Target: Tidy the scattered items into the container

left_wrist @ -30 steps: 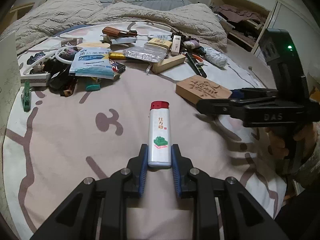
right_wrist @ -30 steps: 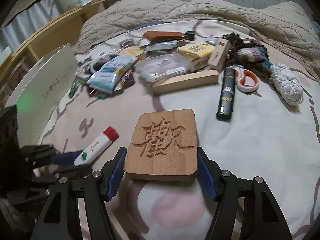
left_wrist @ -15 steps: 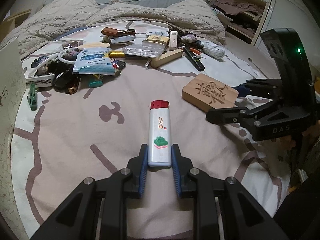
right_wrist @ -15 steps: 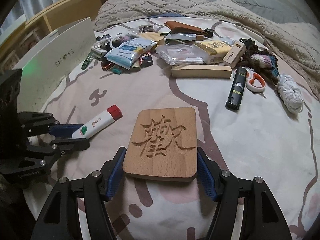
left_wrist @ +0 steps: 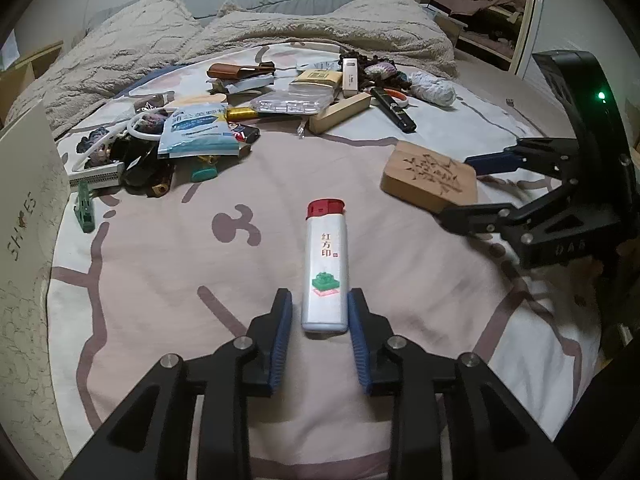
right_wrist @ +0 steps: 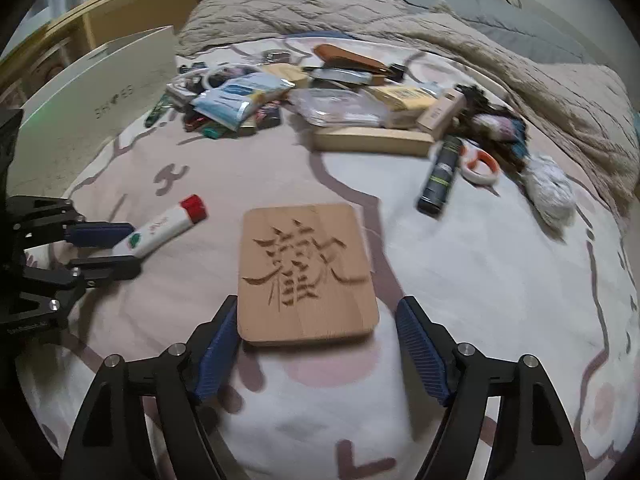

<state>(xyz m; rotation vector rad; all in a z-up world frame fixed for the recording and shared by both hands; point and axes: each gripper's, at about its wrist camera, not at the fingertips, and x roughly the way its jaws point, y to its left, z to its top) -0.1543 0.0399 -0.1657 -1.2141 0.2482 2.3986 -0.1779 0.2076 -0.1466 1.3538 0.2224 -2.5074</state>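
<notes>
L gripper [left_wrist: 320, 332]: jaws opening, narrow gap each side of white lighter [left_wrist: 325, 268], red cap pointing away; pads no longer pressing it. Lighter lies on pink-patterned bed sheet [left_wrist: 168, 280].

R gripper [right_wrist: 316, 344]: jaws opening, wide; carved wooden board [right_wrist: 306, 272] between them, left pad just at its edge, right pad clear. Board flat on sheet.

White shoe box [right_wrist: 92, 96] at bed's far left, beside clutter pile [right_wrist: 248, 100].

white plastic lighter with a red cap [left_wrist: 325, 272]: glossy, smooth
carved rectangular wooden block [right_wrist: 306, 272]: matt, bare grain
pink-patterned cloth bedsheet [left_wrist: 168, 280]: soft, matt
</notes>
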